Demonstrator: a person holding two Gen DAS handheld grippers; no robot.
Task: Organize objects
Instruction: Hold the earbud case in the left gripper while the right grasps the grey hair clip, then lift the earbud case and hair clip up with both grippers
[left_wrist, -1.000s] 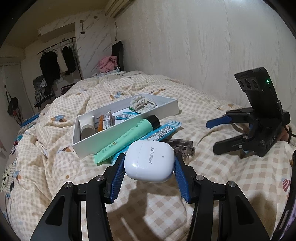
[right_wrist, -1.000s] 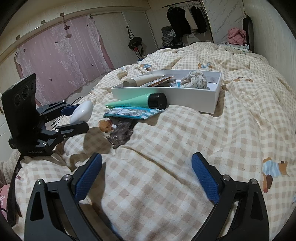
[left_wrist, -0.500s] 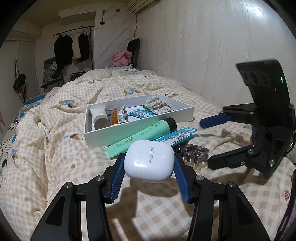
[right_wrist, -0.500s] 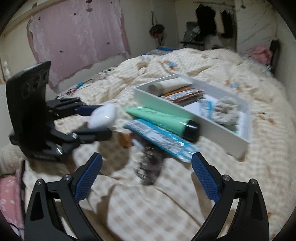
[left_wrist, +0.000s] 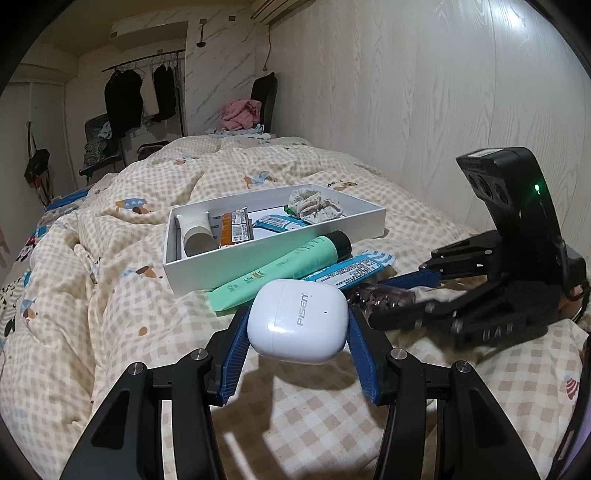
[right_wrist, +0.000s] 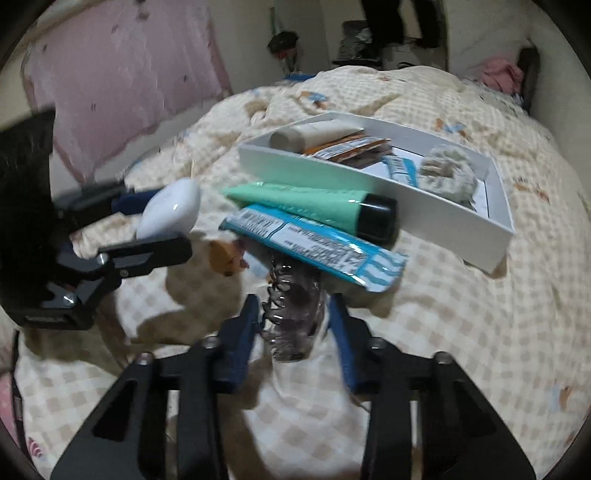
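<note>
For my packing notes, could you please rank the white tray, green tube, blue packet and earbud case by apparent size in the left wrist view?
1. white tray
2. green tube
3. Unsure: the earbud case looks bigger than the blue packet, but it sits nearest the camera and covers part of the packet.

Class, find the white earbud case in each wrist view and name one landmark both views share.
Left wrist view: white earbud case at lower centre, clamped in the left gripper.
Right wrist view: white earbud case at middle left, in that same gripper.
Shared landmark: the green tube beside the white tray.
</note>
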